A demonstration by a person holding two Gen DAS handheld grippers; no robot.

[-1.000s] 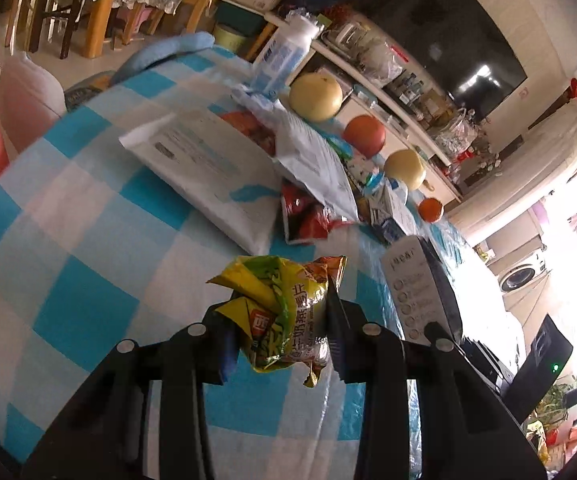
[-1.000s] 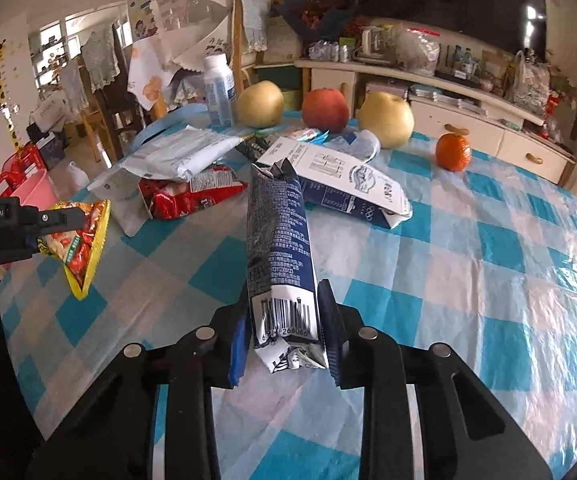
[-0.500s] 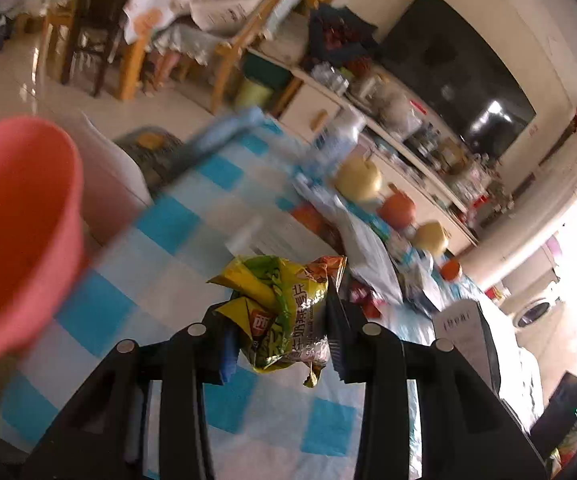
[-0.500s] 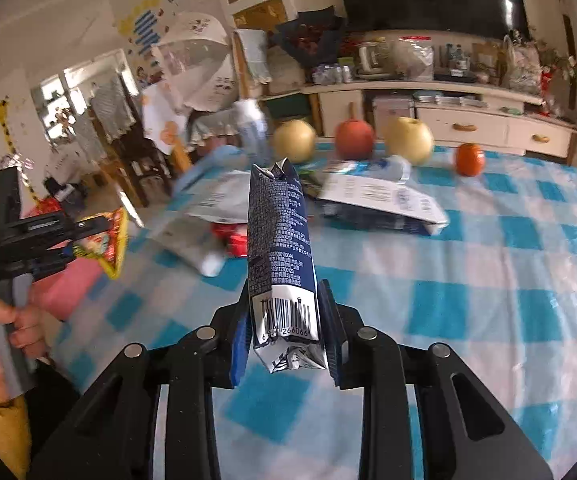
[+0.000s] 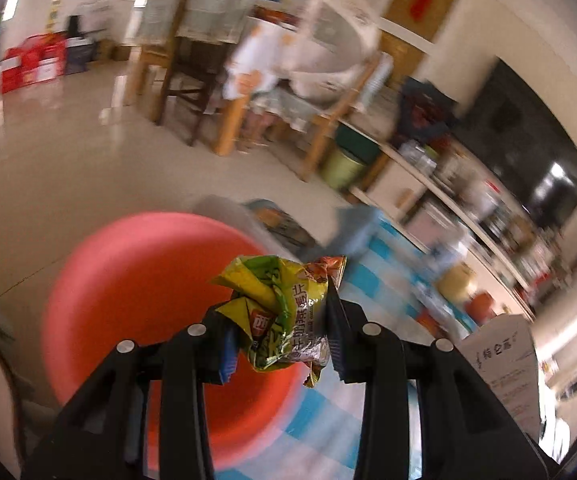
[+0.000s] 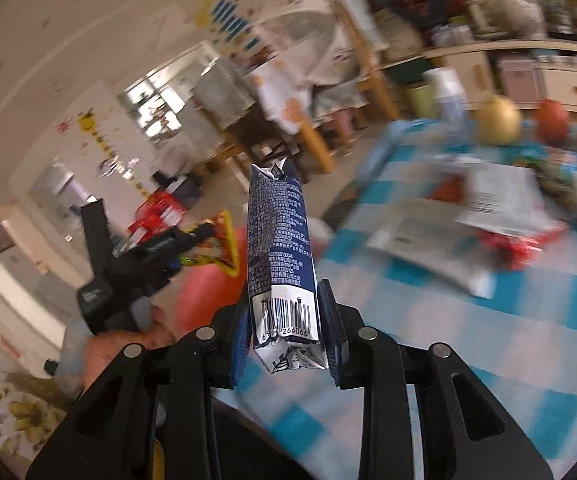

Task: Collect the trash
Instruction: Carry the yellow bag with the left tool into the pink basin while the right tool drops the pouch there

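The snack wrapper (image 5: 284, 316) was a crumpled foil pouch, glossy yellow and green with an orange-red corner and a silvery lining at its lower edge; Chinese characters ran down its face, too creased to read in full; it sat clamped between the black jaws of the left gripper (image 5: 280, 344), hanging in the air in front of the pink bin (image 5: 128, 288). The bin was round, smooth plastic, wide-mouthed, its far rim blurred; it stood on the floor at the edge of the table (image 5: 372, 256). The carton (image 6: 282, 264) was a tall, flattened paperboard pack, dark blue with fine white print in columns and a white foot bearing a barcode, of which the digits "266066" were legible; its top was torn open and its base crumpled; the right gripper (image 6: 286, 332) was closed on its lower part and held it upright above the table's near edge. In the right wrist view the left gripper appeared at the left, with a hand (image 6: 116, 344) on its grip and the wrapper edge-on at its tip. The table carried a blue-and-white checked cloth, slick in finish; on it lay a pale plastic bag (image 6: 440, 248) with printed labels, a red packet (image 6: 516, 244), and round fruit (image 6: 496, 120) at the far side, all blurred.
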